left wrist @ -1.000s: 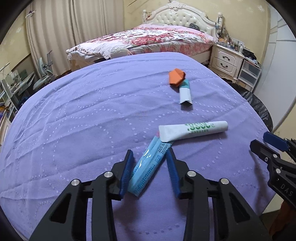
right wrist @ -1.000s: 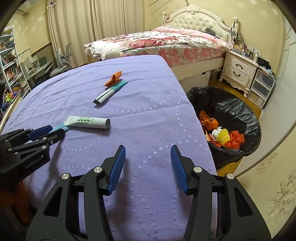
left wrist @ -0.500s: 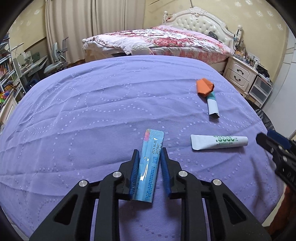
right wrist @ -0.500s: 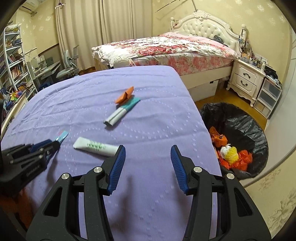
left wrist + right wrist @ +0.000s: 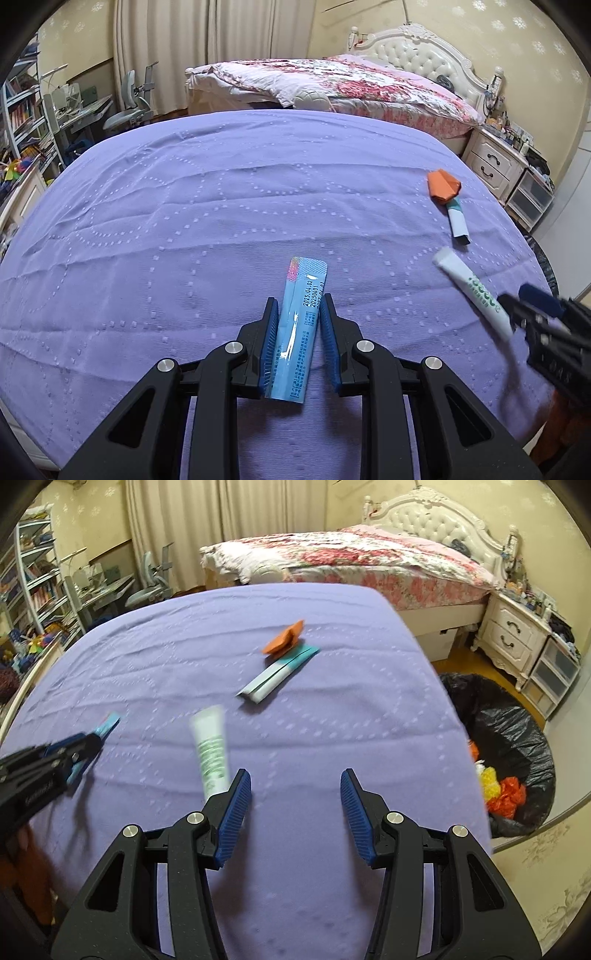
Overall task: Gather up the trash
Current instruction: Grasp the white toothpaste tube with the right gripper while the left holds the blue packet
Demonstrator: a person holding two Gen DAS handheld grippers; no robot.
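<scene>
My right gripper (image 5: 532, 306) is smeared by motion and hides the near end of the white tube (image 5: 469, 284). The orange paper (image 5: 442, 185) covers the far end of the teal packet (image 5: 457, 221) beyond that tube.

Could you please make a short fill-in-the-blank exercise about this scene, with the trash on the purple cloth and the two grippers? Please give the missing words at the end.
1. The left gripper is shut on the ____ sachet.
2. The right gripper is open and holds ____.
3. The orange paper lies against the teal end of a flat ____.
4. The bin beside the table is lined with a ____ bag.

Missing words: blue; nothing; wrapper; black
</scene>
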